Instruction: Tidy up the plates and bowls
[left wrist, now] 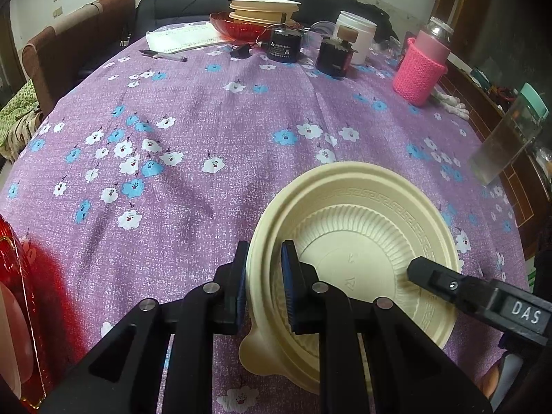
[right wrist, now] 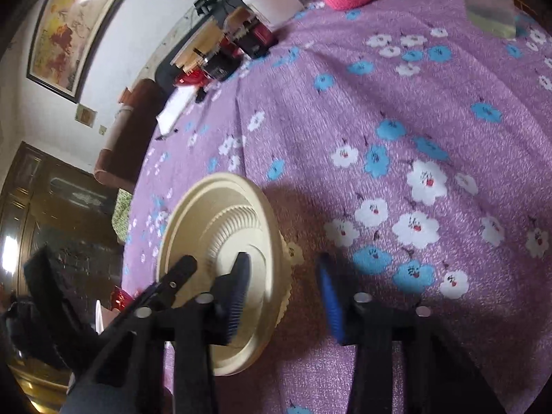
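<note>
A cream bowl (left wrist: 362, 238) with a ribbed inside and a key-pattern band lies on the purple flowered tablecloth (left wrist: 207, 145); its rim looks doubled, as if two are nested. My left gripper (left wrist: 265, 277) is shut on the bowl's near-left rim, one pad outside and one inside. A finger of my right gripper (left wrist: 427, 274) reaches over the bowl's right side. In the right wrist view the right gripper (right wrist: 283, 296) straddles the bowl (right wrist: 214, 241) rim. One pad is inside the bowl and the other stands apart from the rim, so the jaws are open.
At the table's far end are a stack of cream plates (left wrist: 264, 10), a red glass bowl (left wrist: 238, 27), black boxes (left wrist: 284, 46), a white jar (left wrist: 357, 34) and a pink-sleeved bottle (left wrist: 422, 69). A red glass dish (left wrist: 13, 276) lies at the left edge, a clear container (left wrist: 507, 138) at the right.
</note>
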Motion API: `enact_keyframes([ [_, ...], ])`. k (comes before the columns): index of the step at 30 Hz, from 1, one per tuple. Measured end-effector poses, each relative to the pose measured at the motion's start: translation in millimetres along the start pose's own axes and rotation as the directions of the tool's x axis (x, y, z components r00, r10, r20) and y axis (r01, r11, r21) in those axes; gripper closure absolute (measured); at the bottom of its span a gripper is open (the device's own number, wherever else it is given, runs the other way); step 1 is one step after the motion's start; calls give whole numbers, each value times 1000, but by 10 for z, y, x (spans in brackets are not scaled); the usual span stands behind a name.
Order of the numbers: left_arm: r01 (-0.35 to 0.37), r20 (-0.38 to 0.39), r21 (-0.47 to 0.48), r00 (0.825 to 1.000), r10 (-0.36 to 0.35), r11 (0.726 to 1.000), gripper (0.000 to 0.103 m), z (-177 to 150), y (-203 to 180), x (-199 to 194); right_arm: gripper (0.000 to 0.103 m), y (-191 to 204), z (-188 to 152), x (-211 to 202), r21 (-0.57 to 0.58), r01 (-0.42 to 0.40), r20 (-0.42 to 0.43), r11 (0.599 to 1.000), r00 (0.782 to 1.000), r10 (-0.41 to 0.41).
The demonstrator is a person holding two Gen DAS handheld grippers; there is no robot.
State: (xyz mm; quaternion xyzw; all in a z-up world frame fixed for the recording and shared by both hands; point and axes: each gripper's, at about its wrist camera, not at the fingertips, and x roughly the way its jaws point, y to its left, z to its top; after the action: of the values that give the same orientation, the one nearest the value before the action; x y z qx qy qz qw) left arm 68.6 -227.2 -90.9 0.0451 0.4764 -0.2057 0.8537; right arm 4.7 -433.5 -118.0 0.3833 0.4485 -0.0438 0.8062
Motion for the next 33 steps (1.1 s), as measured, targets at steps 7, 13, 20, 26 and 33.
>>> enact_keyframes([
  [7, 3, 2, -1, 1000, -3, 1000, 88, -4, 0, 4, 67, -27, -17, -12, 25, 26, 45, 999, 999, -27],
  [13, 4, 3, -3, 1000, -4, 1000, 88, 0, 4, 13, 65, -45, -11, -27, 27, 28, 50, 999, 998, -29],
  [20, 7, 7, -3, 1000, -7, 1000, 88, 5, -6, 15, 73, -1, -18, -6, 21, 36, 42, 999, 998, -37],
  [26, 10, 8, -5, 1000, -10, 1000, 88, 2, -3, 13, 86, 39, -33, 20, 14, 21, 24, 1000, 999, -22],
  [33, 8, 7, -3, 1000, -8, 1000, 87, 4, -6, 18, 89, 74, -31, 20, 7, 22, 30, 1000, 999, -22],
])
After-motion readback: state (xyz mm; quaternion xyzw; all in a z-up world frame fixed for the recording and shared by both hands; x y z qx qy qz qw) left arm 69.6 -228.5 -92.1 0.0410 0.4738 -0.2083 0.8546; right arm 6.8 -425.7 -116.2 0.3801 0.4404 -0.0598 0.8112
